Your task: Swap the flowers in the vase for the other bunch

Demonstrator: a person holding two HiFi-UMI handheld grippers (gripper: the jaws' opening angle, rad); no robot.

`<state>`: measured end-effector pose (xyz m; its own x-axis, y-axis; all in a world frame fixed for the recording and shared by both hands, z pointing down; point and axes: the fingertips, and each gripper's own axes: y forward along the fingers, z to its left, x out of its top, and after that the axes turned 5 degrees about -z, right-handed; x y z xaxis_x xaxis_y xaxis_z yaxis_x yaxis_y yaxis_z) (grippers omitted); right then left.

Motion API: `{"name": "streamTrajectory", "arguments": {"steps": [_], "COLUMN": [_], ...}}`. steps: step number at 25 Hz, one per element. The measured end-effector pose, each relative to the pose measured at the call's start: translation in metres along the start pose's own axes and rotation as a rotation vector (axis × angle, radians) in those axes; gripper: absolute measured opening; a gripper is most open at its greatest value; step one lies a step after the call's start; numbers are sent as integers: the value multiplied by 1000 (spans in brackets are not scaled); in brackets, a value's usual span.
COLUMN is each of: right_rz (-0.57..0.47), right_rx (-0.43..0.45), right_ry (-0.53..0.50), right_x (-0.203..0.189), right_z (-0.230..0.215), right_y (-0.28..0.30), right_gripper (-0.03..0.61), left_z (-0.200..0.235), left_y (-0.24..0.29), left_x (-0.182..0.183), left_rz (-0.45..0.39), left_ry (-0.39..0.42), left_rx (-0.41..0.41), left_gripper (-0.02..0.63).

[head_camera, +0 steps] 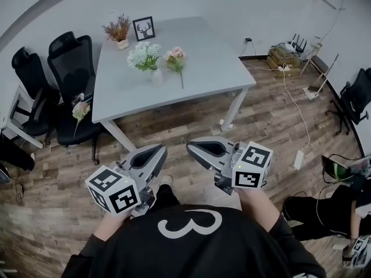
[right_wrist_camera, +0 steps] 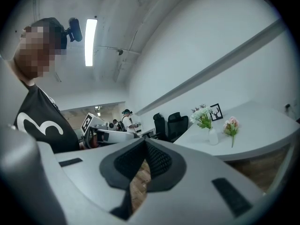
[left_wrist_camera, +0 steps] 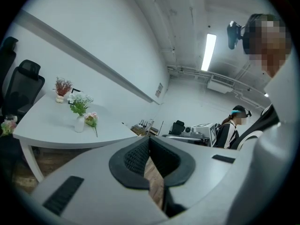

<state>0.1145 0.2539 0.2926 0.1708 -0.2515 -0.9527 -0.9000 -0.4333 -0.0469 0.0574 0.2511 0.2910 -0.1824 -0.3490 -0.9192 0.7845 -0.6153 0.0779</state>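
Our left hand-held gripper [head_camera: 162, 151] and right hand-held gripper [head_camera: 190, 147] are closed, empty, far from the vase [head_camera: 157, 77]: white flowers [head_camera: 144, 55] inside, pink bunch [head_camera: 175, 57] just beside.

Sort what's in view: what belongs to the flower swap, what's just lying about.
For the job: vase, white flowers in it, pink bunch beside it.
Lying about: potted dried plant, framed picture, black chairs.

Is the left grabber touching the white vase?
Apart. The head view shows the left gripper over the wooden floor, with bare boards between it and the table where the vase stands.
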Motion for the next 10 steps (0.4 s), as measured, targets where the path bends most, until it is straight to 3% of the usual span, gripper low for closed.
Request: {"name": "streamTrajectory", "arguments": {"steps": [10], "right_rz": [-14], "right_rx": [6], "right_ry": [5], "right_x": [2], "right_z": [0], "right_y": [-1], "right_gripper": [8], "left_z": [-2], "left_y": [0], "left_x": [-2], "left_rz": [5], "left_ry": [-9], "left_rx": [5], "left_gripper": [12]}}
